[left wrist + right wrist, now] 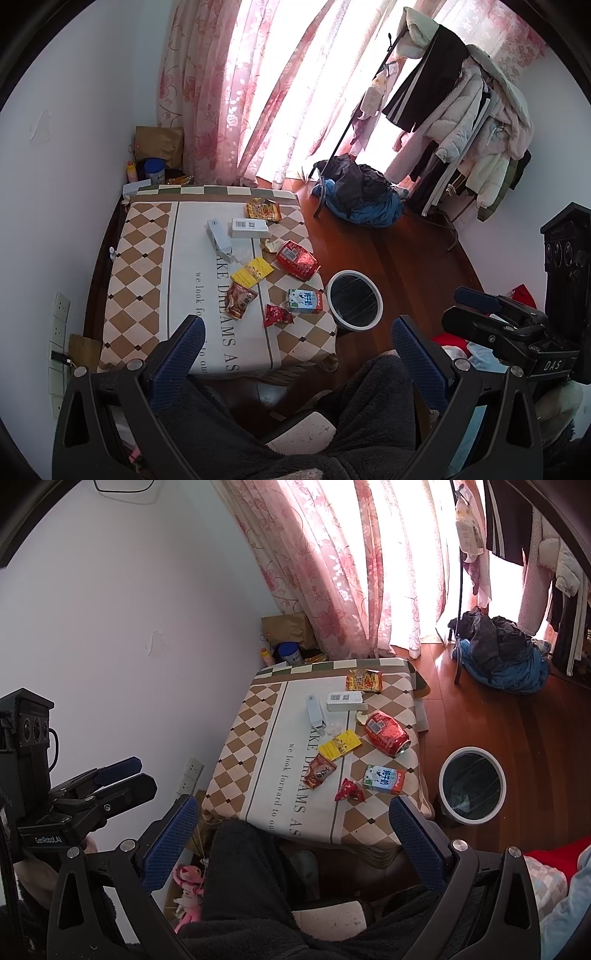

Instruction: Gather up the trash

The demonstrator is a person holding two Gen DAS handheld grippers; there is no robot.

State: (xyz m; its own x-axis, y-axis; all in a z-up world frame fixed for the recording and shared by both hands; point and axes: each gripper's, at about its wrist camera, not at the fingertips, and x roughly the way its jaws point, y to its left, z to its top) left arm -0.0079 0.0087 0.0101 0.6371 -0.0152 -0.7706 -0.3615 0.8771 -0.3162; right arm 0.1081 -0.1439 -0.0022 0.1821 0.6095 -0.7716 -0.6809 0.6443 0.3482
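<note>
1. left gripper (298,360) and right gripper (293,840) both hang spread apart, empty, above the person's dark-trousered knees (243,878).
2. ahead, wrappers, a red can (386,738) and a milk carton (384,778) litter the worktop (236,771).
3. the bin (472,785) stands right of it.

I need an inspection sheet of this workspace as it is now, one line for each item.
Surface: table with checkered cloth, litter on it.
Job's things: red can lying on its side; milk carton; yellow packet; brown snack bag; red wrapper; noodle packet; bin on the floor beside the table.
Clutter: two white boxes.
Grippers: left claw open, empty; right claw open, empty.
Cables: nothing seen.
Surroundings: pink curtains, clothes pile, wall sockets.
</note>
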